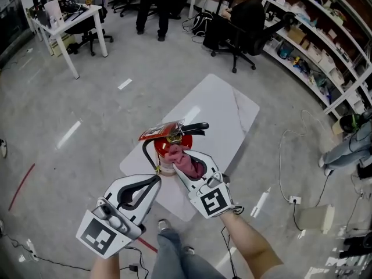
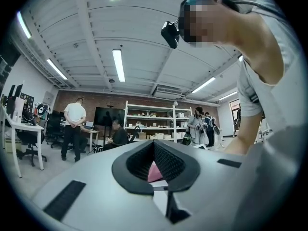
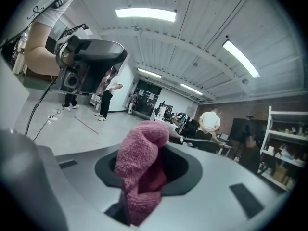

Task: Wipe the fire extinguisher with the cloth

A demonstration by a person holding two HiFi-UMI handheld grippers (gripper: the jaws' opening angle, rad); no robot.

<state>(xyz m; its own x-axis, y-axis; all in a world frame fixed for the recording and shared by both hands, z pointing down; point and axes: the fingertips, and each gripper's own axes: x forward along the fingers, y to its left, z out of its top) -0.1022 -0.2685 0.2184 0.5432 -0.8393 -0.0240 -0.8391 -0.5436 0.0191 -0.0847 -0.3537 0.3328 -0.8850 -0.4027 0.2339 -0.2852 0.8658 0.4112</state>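
A red fire extinguisher (image 1: 167, 150) with a black handle and hose stands on the near end of a white marble-top table (image 1: 232, 109). My right gripper (image 1: 183, 159) is shut on a pink cloth (image 1: 185, 163), and the cloth rests against the extinguisher's upper right side. In the right gripper view the bunched cloth (image 3: 142, 174) sticks up out of the closed jaws and hides the extinguisher. My left gripper (image 1: 157, 178) is just left of and below the extinguisher, tips together and holding nothing. Its own view shows only a sliver of the pink cloth (image 2: 154, 172) through the gap behind the tips.
A white desk (image 1: 70, 22) and office chairs stand at the back left. Someone sits in a black chair (image 1: 241, 36) at the back, and shelving (image 1: 325, 45) runs along the right wall. Cables and a power strip (image 1: 295, 200) lie on the floor to the right.
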